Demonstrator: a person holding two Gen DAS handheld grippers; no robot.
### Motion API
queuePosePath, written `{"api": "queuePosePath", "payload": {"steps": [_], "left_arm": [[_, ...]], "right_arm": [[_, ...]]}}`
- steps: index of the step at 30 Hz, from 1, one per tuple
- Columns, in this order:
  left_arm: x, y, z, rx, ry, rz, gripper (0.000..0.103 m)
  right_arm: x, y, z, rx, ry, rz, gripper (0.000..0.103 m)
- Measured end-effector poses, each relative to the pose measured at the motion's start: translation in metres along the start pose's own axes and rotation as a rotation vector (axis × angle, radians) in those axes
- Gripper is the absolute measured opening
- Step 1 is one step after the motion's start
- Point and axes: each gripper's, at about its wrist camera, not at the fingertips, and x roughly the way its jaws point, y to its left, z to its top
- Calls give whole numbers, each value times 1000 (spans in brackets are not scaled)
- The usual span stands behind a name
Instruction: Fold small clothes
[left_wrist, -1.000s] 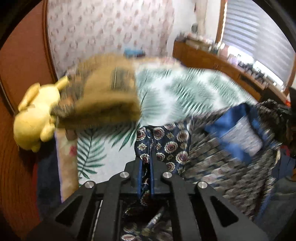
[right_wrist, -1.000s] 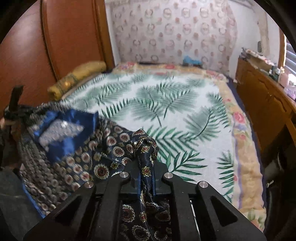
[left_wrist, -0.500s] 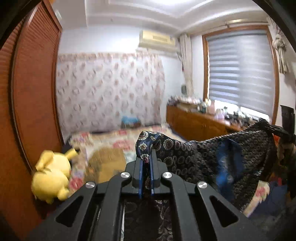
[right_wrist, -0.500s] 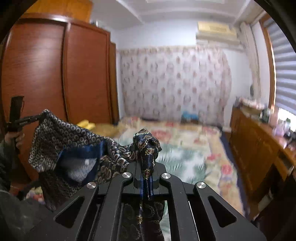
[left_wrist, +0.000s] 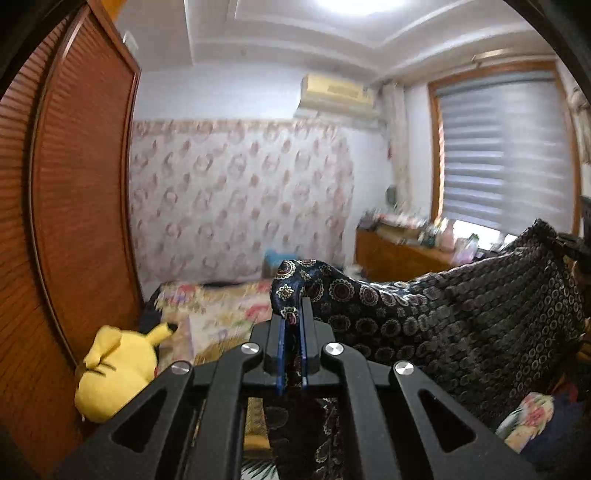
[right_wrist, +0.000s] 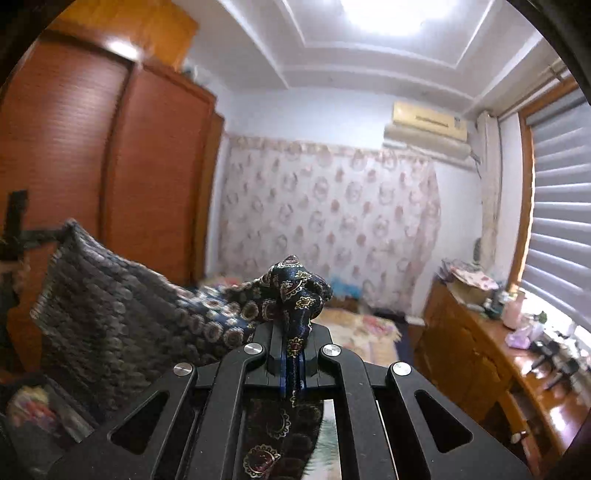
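Observation:
A dark navy patterned garment (left_wrist: 461, 317) with round medallion print hangs stretched in the air between both grippers. My left gripper (left_wrist: 291, 317) is shut on one bunched corner of it. My right gripper (right_wrist: 293, 332) is shut on the other corner; the garment (right_wrist: 122, 295) spreads off to the left of it in the right wrist view. The other gripper shows at the far edge of each view, my right one (left_wrist: 576, 247) in the left wrist view and my left one (right_wrist: 18, 240) in the right wrist view. Both point level into the room, well above the bed.
A yellow plush toy (left_wrist: 118, 369) lies by the wooden wardrobe (left_wrist: 74, 221) on the left. The bed with a floral cover (left_wrist: 221, 310) is below. A wooden dresser (right_wrist: 480, 350) with small items runs under the window blinds (right_wrist: 561, 229) on the right.
Both grippers have lifted and tilted up from looking down at the bed to looking level into the room. The garment has risen off the bed and now hangs spread between them.

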Motion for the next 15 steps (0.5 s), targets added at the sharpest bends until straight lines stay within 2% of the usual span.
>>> {"api": "queuePosePath", "payload": {"steps": [3,5,6,8,9,10,11,12,15], "left_arm": [[58,16,-30,-20,111,30,3],[88,18,-49,-22,165,49,6],[116,27,-65,-30,223,55,6],[144,29,-87,-46,301,67,12],[161,35,-101,-48,351,78,13],[166,33,-108,-44,370,84,16],[172,35,-116,-45,388,86,22],[174,35,-123,-53,400,81,25],[164,29,-137,-73,414,63,34]], "right_arm": [[59,-11,-27,-6,118,-21,1],[111,-20,-58,6,213,-39,1],[125,-25,-70,14,239,-40,1],[173,-33,-104,38,329,-50,2],[198,-38,-123,60,387,-64,8],[212,-43,-135,76,422,-82,22],[232,-46,-153,92,480,-112,26],[247,-48,-169,101,529,-129,29],[261,-50,-197,119,578,-139,30]]}}
